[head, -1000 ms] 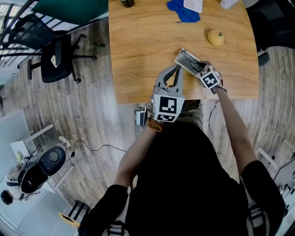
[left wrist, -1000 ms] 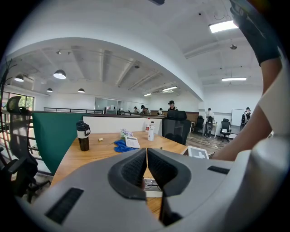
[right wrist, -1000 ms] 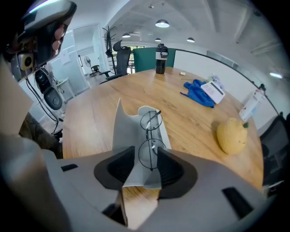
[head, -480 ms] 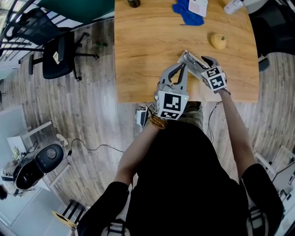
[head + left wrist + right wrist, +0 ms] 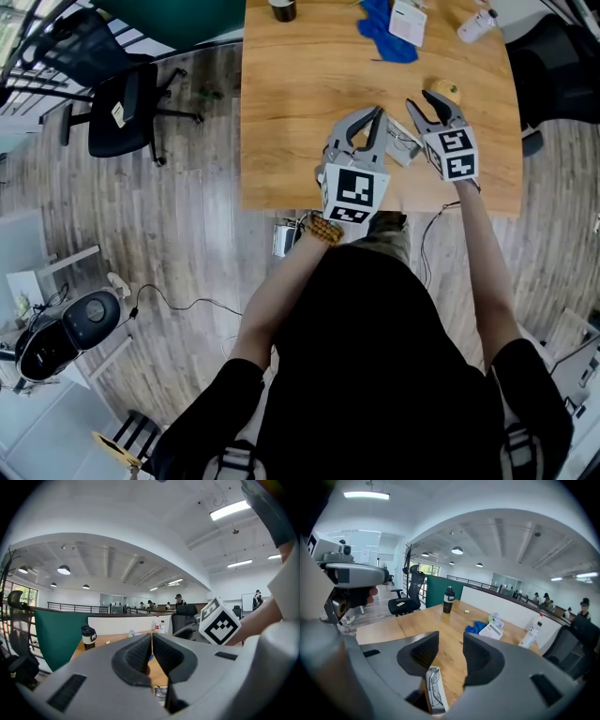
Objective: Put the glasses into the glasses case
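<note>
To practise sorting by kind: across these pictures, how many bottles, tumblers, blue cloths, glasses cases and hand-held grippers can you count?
Bottle: 1
Tumbler: 1
Blue cloth: 1
Glasses case: 1
Grippers: 2, the left gripper and the right gripper
Total: 6

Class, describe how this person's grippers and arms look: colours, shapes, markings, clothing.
The left gripper and right gripper are grey, each with two curved jaws with dark ribbed pads and a white cube bearing black square markers. The person wears a black top and a brown bead bracelet on the left wrist.
</note>
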